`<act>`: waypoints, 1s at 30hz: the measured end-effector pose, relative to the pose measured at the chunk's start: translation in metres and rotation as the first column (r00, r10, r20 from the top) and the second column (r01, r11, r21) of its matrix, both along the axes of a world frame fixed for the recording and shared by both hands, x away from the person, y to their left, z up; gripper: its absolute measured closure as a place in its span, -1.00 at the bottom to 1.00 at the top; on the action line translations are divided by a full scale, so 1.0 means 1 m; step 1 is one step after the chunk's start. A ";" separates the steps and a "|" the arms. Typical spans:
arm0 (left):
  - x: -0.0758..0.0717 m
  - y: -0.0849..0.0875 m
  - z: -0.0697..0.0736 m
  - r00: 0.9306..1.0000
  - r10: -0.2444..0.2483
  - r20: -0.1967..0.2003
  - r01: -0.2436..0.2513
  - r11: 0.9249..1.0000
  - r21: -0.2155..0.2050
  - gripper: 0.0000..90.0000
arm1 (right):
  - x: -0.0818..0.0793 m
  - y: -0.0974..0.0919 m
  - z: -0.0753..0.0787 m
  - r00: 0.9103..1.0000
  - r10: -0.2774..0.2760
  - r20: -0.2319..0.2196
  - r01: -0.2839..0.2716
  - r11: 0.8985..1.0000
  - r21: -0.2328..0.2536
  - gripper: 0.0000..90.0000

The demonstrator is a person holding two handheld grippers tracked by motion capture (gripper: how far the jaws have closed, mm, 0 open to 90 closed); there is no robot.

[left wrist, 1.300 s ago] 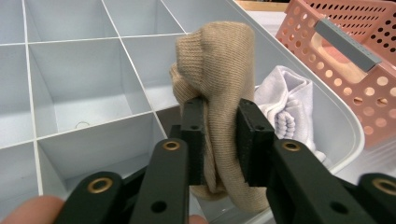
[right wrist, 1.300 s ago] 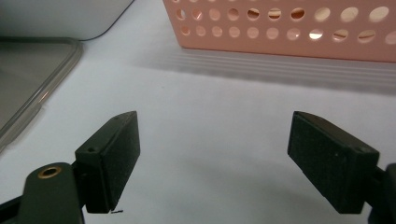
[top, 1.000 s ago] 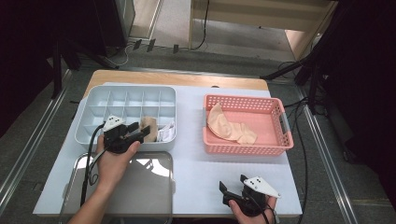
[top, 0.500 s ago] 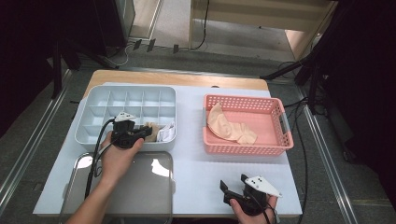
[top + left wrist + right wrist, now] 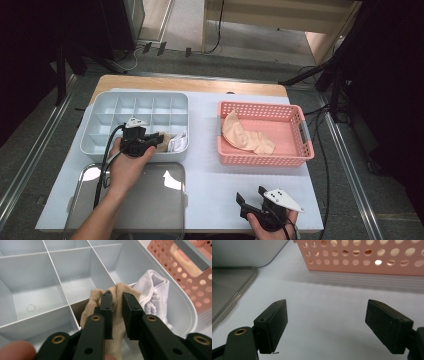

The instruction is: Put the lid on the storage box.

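A grey divided tray sits at the left, with a beige sock and a white sock in its front right compartments. My left gripper reaches into the tray. In the left gripper view its jaws pinch a fold of the beige sock; they have just closed on it and eased slightly. The white sock lies just beyond. My right gripper rests open on the mat near the front edge, and nothing lies between its jaws.
A pink perforated basket at the right holds more beige socks; its wall stands ahead of the right gripper. A clear plastic lid lies in front of the grey tray. A white mat covers the table.
The left gripper has shifted a little to the right into the tray and its jaws have closed on the beige sock. The right gripper has stayed put.
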State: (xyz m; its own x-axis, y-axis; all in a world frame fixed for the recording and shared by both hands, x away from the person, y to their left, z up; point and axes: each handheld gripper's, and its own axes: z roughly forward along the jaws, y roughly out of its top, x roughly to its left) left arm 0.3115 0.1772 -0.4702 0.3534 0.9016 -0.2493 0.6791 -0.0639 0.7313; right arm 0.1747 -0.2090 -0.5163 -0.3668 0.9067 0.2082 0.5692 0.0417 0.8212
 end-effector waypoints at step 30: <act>-0.011 0.013 0.008 0.996 -0.067 0.055 0.068 0.998 -0.012 -0.10 | 0.003 -0.012 0.022 0.998 -0.015 0.060 0.013 1.000 0.025 -0.50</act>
State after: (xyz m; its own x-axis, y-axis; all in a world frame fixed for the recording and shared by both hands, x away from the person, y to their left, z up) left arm 0.3008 0.1899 -0.4623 0.4269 0.8717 -0.2407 0.6329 -0.0979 0.7680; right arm 0.1780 -0.2207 -0.4943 -0.3667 0.9068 0.2081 0.5191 0.0137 0.8546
